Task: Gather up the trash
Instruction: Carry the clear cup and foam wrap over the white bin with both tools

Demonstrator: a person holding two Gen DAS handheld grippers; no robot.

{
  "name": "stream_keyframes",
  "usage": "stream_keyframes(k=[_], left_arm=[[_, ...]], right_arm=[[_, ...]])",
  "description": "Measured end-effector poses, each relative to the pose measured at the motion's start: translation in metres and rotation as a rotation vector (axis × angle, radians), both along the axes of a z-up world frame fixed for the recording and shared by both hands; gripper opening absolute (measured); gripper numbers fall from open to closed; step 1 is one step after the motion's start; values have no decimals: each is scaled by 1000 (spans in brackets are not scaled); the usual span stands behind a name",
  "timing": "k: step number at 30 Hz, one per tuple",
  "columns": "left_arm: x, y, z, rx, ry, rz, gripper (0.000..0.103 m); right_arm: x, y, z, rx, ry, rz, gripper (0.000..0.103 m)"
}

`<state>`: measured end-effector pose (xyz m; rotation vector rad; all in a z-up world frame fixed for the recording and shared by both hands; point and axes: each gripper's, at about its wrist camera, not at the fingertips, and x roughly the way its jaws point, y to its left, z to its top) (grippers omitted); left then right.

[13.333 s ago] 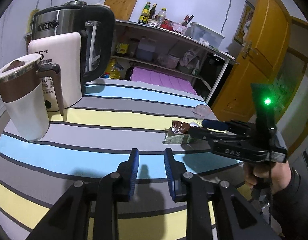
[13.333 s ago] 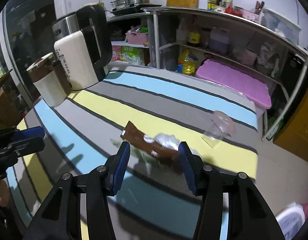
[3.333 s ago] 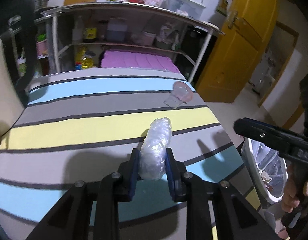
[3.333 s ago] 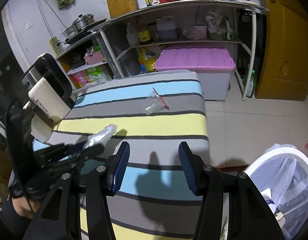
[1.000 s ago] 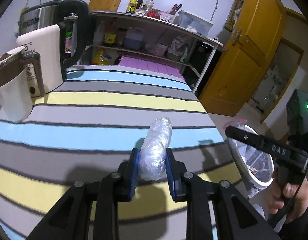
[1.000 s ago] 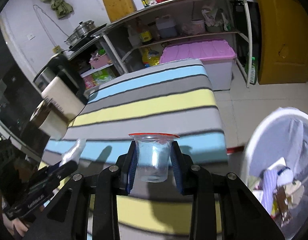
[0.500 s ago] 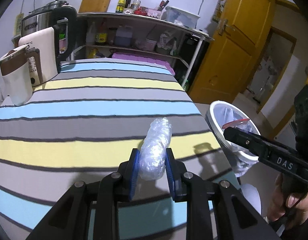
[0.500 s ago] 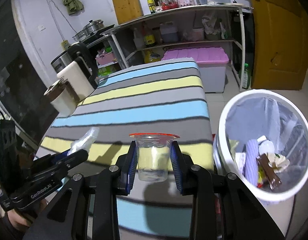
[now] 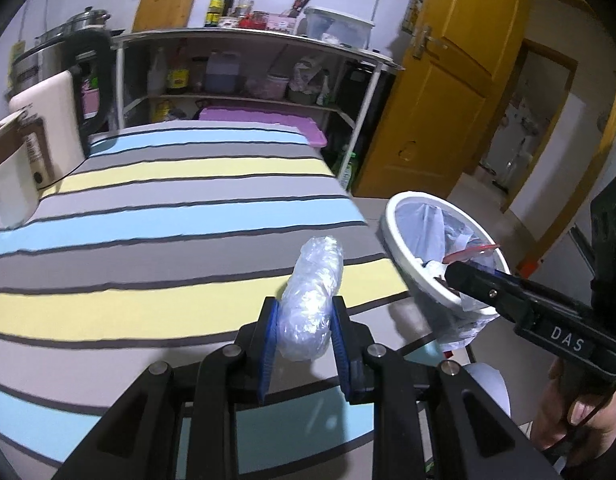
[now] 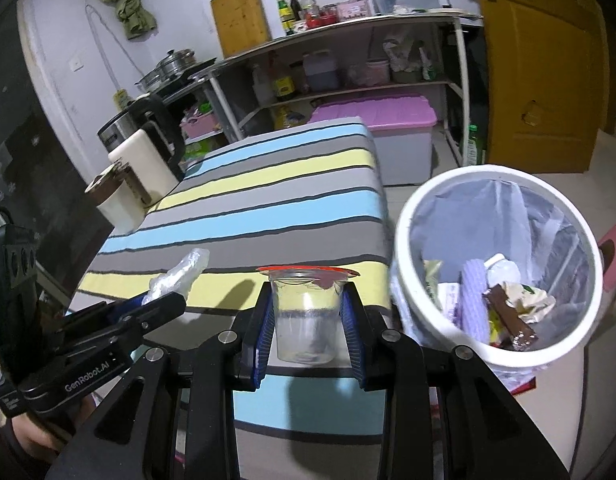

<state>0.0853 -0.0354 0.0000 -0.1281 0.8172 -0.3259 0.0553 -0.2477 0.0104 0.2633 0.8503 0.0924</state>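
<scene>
The step in hand appears to be the carry to the bin – both pieces of trash are lifted clear of the table with its striped cloth. The white bin, lined with a bag and already holding wrappers, stands on the floor just beside the table's end. The right gripper has its fingers clamped on a clear plastic cup with a red-edged lid, near the bin's rim but not yet over the opening. The left gripper is closed on a crumpled wad of clear plastic, above the table edge. The next move likely calls for bringing each load over the opening, then letting go. Behind stand shelves, kettles and a yellow door.
</scene>
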Motion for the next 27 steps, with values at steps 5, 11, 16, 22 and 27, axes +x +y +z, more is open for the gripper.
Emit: stream_keyframes(k=[5, 11, 16, 22, 27], left_arm=[[11, -26, 2, 3, -6, -59, 26], [26, -66, 5, 4, -16, -142, 26], [42, -97, 2, 6, -4, -209, 26], [59, -131, -6, 11, 12, -269, 26], [71, -154, -14, 13, 27, -308, 26]], right_arm=[[-1, -22, 0, -4, -1, -50, 33], [-4, -57, -2, -9, 2, -133, 33], [-6, -86, -5, -22, 6, -200, 33], [-8, -116, -11, -34, 27, -264, 34], [-6, -131, -19, -38, 47, -293, 34]])
